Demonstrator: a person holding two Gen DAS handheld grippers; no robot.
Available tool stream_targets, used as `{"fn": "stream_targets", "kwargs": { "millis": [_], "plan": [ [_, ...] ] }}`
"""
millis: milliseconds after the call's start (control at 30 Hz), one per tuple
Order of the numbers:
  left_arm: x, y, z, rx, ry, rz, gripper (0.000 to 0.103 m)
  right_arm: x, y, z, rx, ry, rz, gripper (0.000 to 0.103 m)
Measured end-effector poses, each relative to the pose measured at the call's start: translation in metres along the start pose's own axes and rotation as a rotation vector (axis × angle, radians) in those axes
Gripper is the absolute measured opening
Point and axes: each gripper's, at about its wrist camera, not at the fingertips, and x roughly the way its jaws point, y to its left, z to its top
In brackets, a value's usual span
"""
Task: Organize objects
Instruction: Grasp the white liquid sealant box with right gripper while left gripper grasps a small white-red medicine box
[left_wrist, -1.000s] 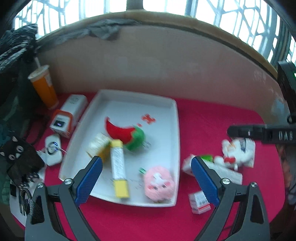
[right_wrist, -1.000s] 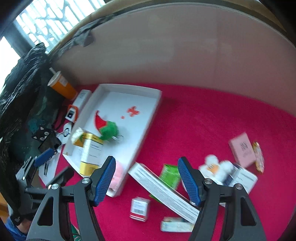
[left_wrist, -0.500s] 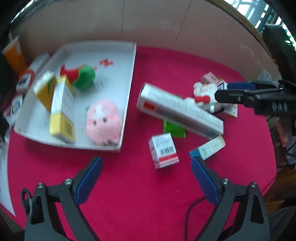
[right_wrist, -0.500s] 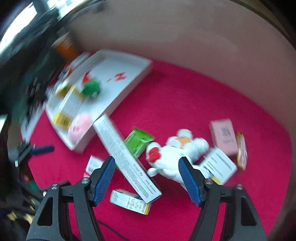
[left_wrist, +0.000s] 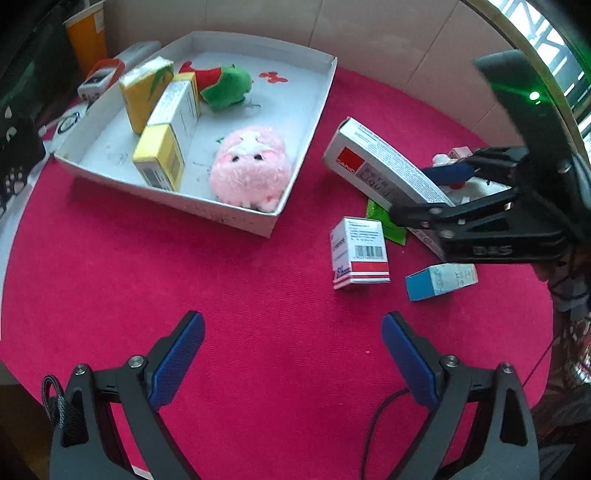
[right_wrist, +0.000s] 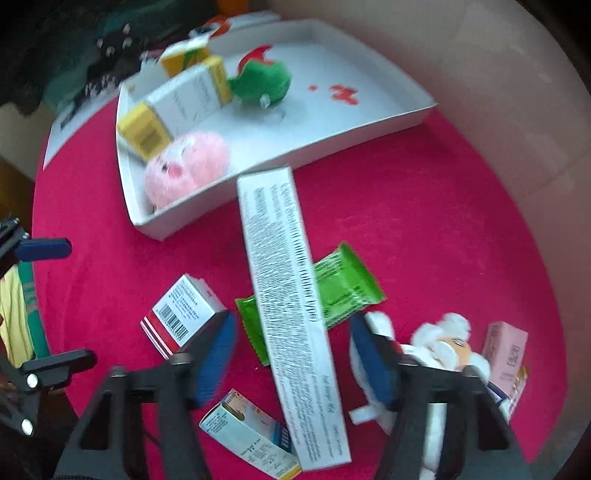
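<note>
Right claw (right_wrist: 291, 360) closing astride long rectangular carton (right_wrist: 291, 314).

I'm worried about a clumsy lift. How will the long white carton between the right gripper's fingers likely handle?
The long white carton looks like stiff, probably light cardboard. It lies propped across the green packet, so it may rock. The right gripper straddles it away from its middle, so the far end could droop or swing.
</note>
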Motion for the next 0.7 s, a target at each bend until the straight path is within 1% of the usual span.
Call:
{"fn": "stream_targets", "kwargs": {
  "millis": [67,133,300,333,400,433,467,500,533,567,600,700],
  "plan": [
    [0.004,-0.005,0.001,-0.001,0.003,-0.01,0.096,0.0,0.003,-0.003,-0.013,0.006,-0.005,0.03],
    [0.008,-0.013,0.004,0.004,-0.004,-0.016,0.096,-0.013,0.0,-0.007,0.007,-0.033,0.021,0.03],
    [0.027,-0.027,0.015,-0.008,-0.002,-0.055,0.096,-0.069,-0.02,-0.031,0.152,-0.172,0.055,0.03],
    [0.033,-0.029,0.017,-0.016,0.006,-0.054,0.096,-0.078,-0.023,-0.037,0.185,-0.195,0.059,0.03],
    [0.044,-0.032,0.02,-0.031,0.02,-0.023,0.096,-0.095,-0.032,-0.051,0.251,-0.222,0.063,0.03],
    [0.048,-0.034,0.02,-0.039,0.025,-0.007,0.092,-0.102,-0.036,-0.058,0.277,-0.226,0.065,0.03],
    [0.051,-0.035,0.021,-0.046,0.026,0.011,0.084,-0.109,-0.041,-0.066,0.306,-0.23,0.069,0.03],
    [0.053,-0.037,0.021,-0.048,0.027,0.028,0.078,-0.115,-0.045,-0.073,0.329,-0.234,0.072,0.03],
    [0.056,-0.039,0.02,-0.044,0.032,0.045,0.066,-0.121,-0.049,-0.077,0.353,-0.24,0.071,0.03],
    [0.059,-0.043,0.02,-0.031,0.033,0.072,0.063,-0.128,-0.054,-0.086,0.378,-0.248,0.07,0.03],
    [0.058,-0.048,0.019,-0.007,0.018,0.096,0.061,-0.132,-0.059,-0.091,0.4,-0.256,0.069,0.03],
    [0.058,-0.056,0.017,0.029,0.006,0.123,0.053,-0.14,-0.069,-0.105,0.452,-0.279,0.064,0.03]
  ]
}}
